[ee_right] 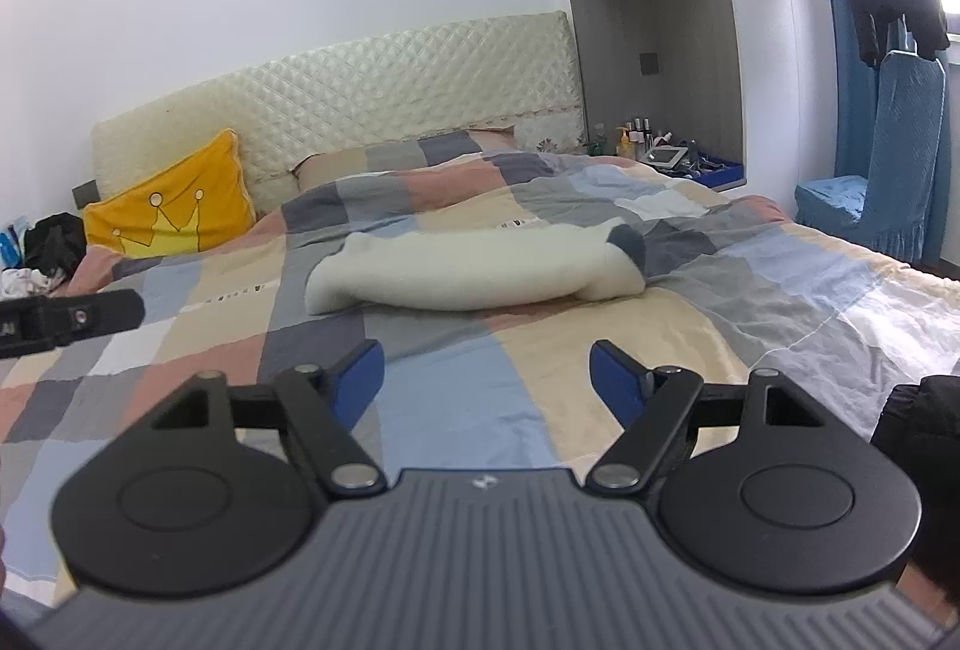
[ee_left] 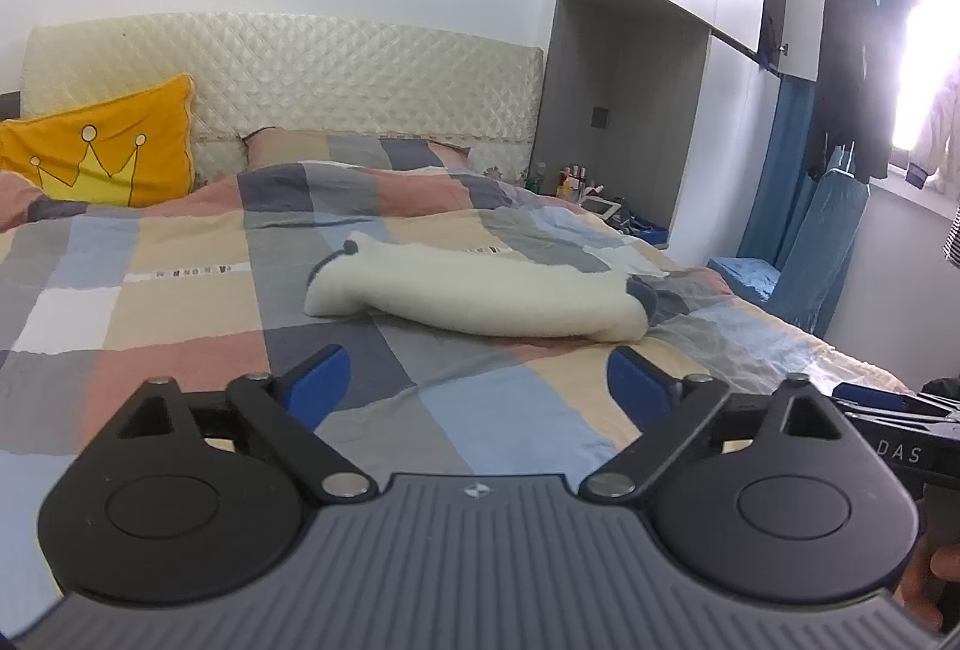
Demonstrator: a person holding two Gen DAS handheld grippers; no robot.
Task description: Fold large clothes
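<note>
Left wrist: your checked patchwork bed quilt (ee_left: 180, 290) carries the folded cream fleece garment (ee_left: 474, 290) mid-bed; left gripper (ee_left: 477, 386) jaws wide apart, empty, short of it. Right wrist: same garment (ee_right: 468, 272) ahead; right gripper (ee_right: 486, 380) jaws apart, holding nothing.

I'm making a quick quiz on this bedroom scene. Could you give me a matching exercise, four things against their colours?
Things:
1. folded garment
2. crown cushion
3. chair cover
4. headboard

Colours:
A. blue
B. quilted cream
C. white with grey trim
D. orange-yellow

Pairs: 1-C, 2-D, 3-A, 4-B
</note>
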